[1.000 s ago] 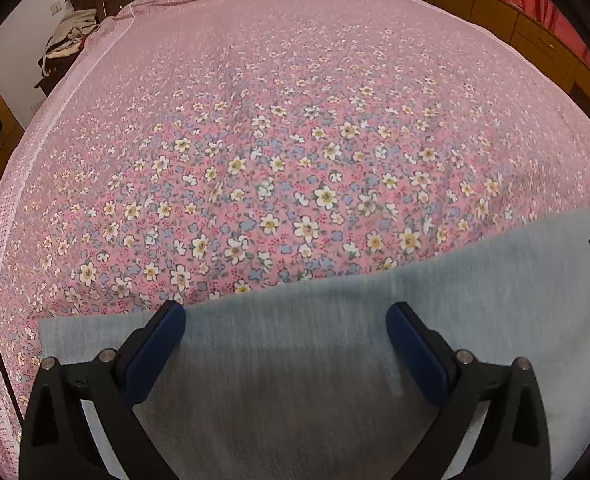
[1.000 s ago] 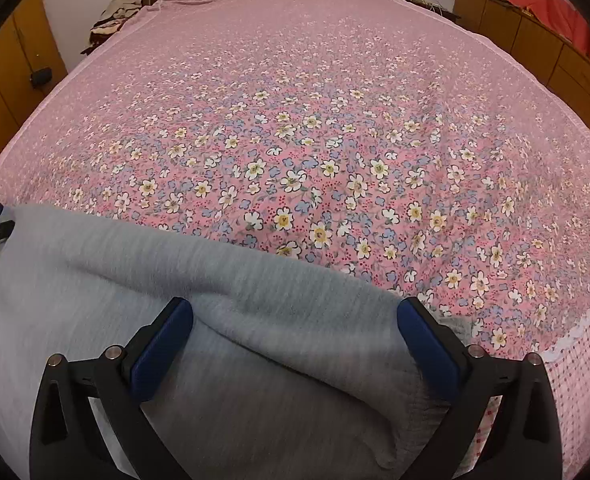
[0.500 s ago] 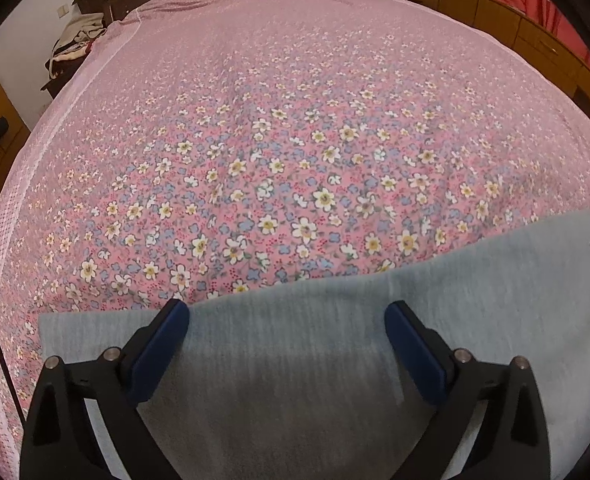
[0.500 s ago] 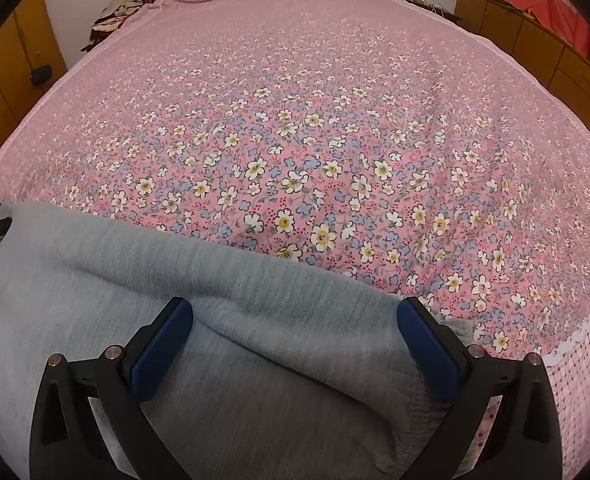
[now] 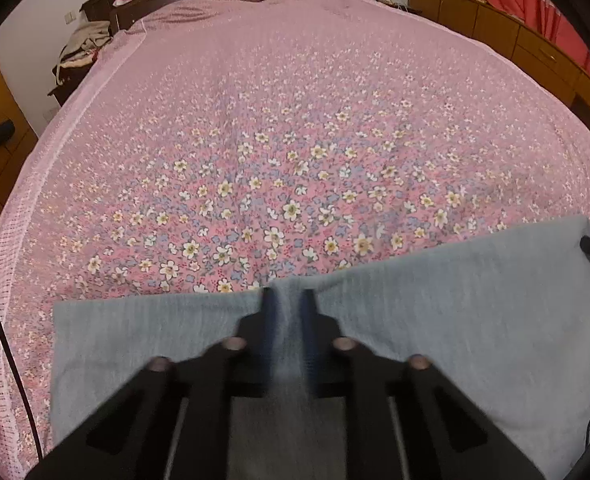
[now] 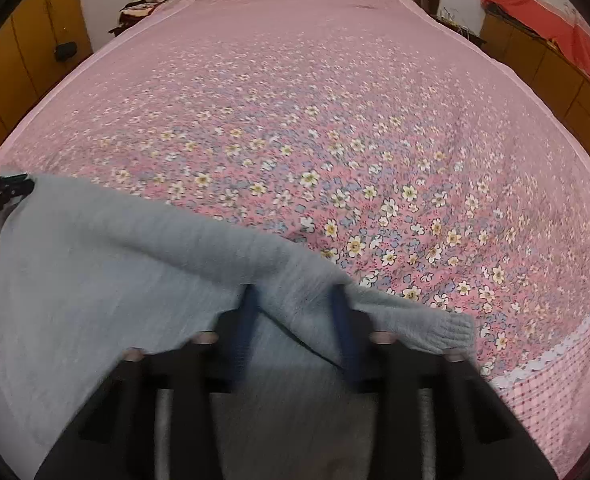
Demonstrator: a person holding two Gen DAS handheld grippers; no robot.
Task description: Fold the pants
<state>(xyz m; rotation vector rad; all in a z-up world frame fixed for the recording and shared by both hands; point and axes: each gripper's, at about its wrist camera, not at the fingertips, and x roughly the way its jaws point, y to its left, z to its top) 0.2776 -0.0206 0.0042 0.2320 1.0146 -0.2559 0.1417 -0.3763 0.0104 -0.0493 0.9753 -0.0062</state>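
Light grey knitted fabric pants (image 5: 435, 312) lie spread along the near edge of a bed covered by a pink floral-print bedsheet (image 5: 295, 120). The left tool (image 5: 285, 312) has its blue-padded fingers nearly closed, pinching a raised ridge of the pants' far edge. The right tool (image 6: 295, 312) is likewise narrowed on a bunched fold near the ribbed cuff (image 6: 451, 332). Wooden cabinets (image 6: 535, 60) flank the bed.

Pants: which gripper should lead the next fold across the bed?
Probably the left gripper: it is shut on a flat, straight edge of the pants. The right gripper pinches a bunched, rolled edge near the ribbed cuff.
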